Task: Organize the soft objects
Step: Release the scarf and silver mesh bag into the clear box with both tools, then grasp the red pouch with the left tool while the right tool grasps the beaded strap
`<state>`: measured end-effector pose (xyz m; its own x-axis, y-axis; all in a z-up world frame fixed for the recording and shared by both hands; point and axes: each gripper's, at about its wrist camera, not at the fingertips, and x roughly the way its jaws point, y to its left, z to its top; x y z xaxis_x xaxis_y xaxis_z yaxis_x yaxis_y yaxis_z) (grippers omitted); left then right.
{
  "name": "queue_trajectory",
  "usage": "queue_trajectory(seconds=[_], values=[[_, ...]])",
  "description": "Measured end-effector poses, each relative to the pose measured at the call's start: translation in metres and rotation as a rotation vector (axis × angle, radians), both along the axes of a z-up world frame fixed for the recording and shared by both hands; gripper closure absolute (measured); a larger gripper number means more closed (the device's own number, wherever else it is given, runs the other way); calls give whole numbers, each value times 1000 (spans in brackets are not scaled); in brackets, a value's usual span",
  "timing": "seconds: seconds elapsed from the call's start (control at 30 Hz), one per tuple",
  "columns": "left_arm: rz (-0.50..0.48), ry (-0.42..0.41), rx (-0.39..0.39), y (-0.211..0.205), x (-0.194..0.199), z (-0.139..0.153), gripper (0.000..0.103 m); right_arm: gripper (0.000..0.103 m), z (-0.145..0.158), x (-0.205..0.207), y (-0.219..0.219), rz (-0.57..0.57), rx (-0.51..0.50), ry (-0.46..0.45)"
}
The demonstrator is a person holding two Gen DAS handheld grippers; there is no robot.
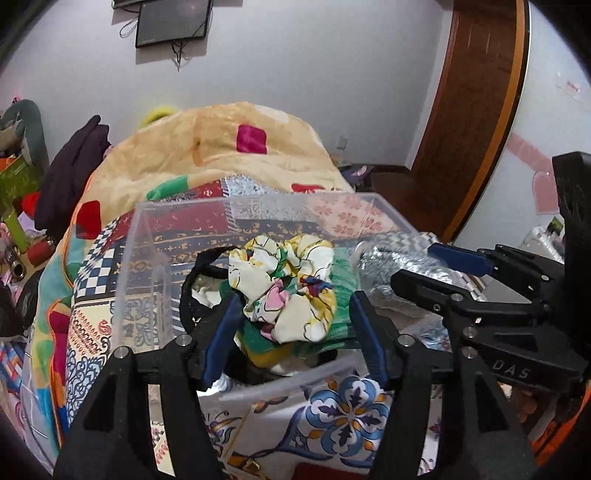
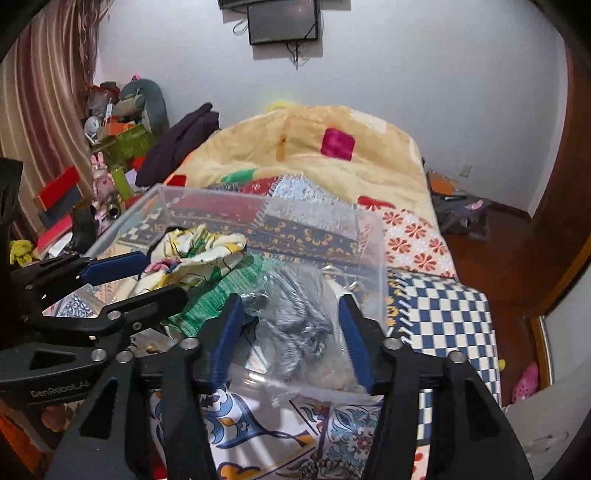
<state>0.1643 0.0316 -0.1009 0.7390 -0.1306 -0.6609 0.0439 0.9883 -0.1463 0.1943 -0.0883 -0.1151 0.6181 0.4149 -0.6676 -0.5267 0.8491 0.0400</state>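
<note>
A clear plastic box (image 1: 147,236) sits on the patterned bed. Inside lie a floral white-yellow cloth (image 1: 291,288), a green knit cloth (image 1: 340,273), a black item (image 1: 195,273) and a grey-white bundle in clear wrap (image 1: 391,262). My left gripper (image 1: 293,310) is open, its blue pads either side of the floral cloth above the box. My right gripper (image 2: 291,321) is open around the grey wrapped bundle (image 2: 295,314). The floral cloth (image 2: 192,251) and box (image 2: 369,236) also show in the right wrist view. Each gripper shows in the other's view.
A yellow quilt (image 1: 221,147) is heaped behind the box. Dark clothing (image 1: 74,166) and a cluttered side table (image 2: 110,147) stand at the left. A wooden door (image 1: 472,110) is at the right. A framed screen (image 2: 282,22) hangs on the wall.
</note>
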Motion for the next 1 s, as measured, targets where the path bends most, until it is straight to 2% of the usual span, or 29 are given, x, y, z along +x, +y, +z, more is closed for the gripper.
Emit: queue_trajectory(seconds=[0.1, 0.2, 0.27, 0.37, 0.5, 0.7, 0.83, 1.0], values=[[-5, -33, -25, 2, -12, 13, 39, 42, 15, -10, -9, -4, 18, -44], [1, -79, -26, 4, -28, 29, 31, 31, 29, -20, -17, -14, 40, -90], [15, -104, -22, 5, -39, 38, 18, 23, 41, -28, -25, -30, 62, -128], [37, -134, -19, 7, -56, 47, 6, 17, 54, -41, -35, -46, 85, -166], [29, -131, -4, 6, -71, 48, 4, 8, 55, -55, -41, -47, 62, -183], [8, -77, 16, -2, -89, 30, 3, 6, 28, -70, -50, -63, -16, -149], [12, -38, 25, -8, -98, 10, 3, 6, -3, -71, -61, -77, -36, -66], [0, 51, 14, -13, -102, -21, 3, 6, -36, -64, -73, -102, -30, 49]])
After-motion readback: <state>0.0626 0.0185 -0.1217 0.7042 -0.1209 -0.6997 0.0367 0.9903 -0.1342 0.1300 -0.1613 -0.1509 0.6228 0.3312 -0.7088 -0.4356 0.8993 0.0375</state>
